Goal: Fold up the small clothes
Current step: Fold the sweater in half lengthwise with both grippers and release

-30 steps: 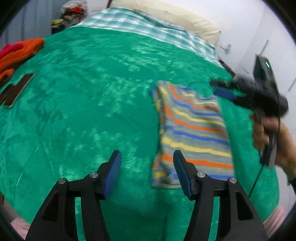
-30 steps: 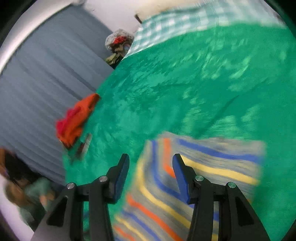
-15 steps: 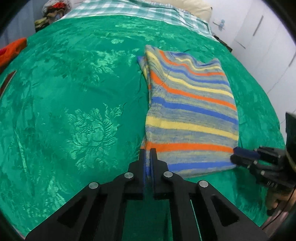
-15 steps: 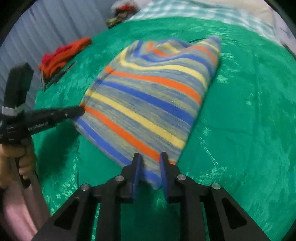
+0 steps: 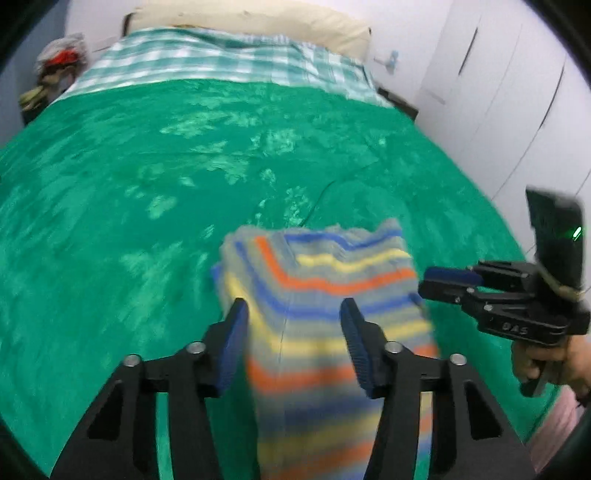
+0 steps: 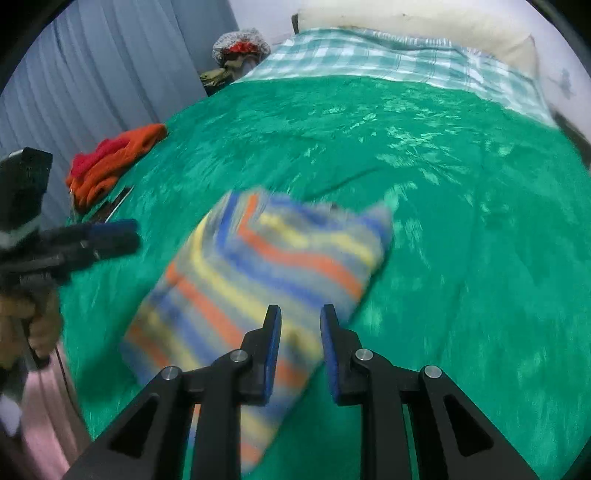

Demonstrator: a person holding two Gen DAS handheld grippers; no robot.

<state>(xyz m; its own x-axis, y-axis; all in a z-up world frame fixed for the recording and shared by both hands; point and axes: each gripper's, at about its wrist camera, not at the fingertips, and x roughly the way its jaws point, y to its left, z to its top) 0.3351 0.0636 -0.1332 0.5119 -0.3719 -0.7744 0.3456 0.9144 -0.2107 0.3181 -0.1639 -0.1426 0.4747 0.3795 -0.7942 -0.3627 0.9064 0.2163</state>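
Observation:
A striped garment [image 5: 325, 295] in grey, blue, orange and yellow lies folded on the green bedspread [image 5: 147, 177]. It also shows in the right wrist view [image 6: 258, 273], blurred by motion. My left gripper [image 5: 293, 339] is open above the garment's near part, with nothing between its pads. My right gripper [image 6: 299, 347] is open too, over the garment's near right edge. In the left wrist view the right gripper [image 5: 443, 284] sits at the garment's right side. In the right wrist view the left gripper [image 6: 110, 236] sits at the garment's left.
Orange and red clothes [image 6: 114, 158] lie piled at the bed's left edge, a dark flat object [image 6: 114, 203] beside them. A checked sheet [image 5: 221, 59] and pillow [image 5: 258, 22] lie at the head. White wardrobe doors [image 5: 498, 92] stand to the right.
Both grippers were shut on the garment's near corners half a second ago. They have carried that edge forward, folding the garment shorter, and have opened and let go.

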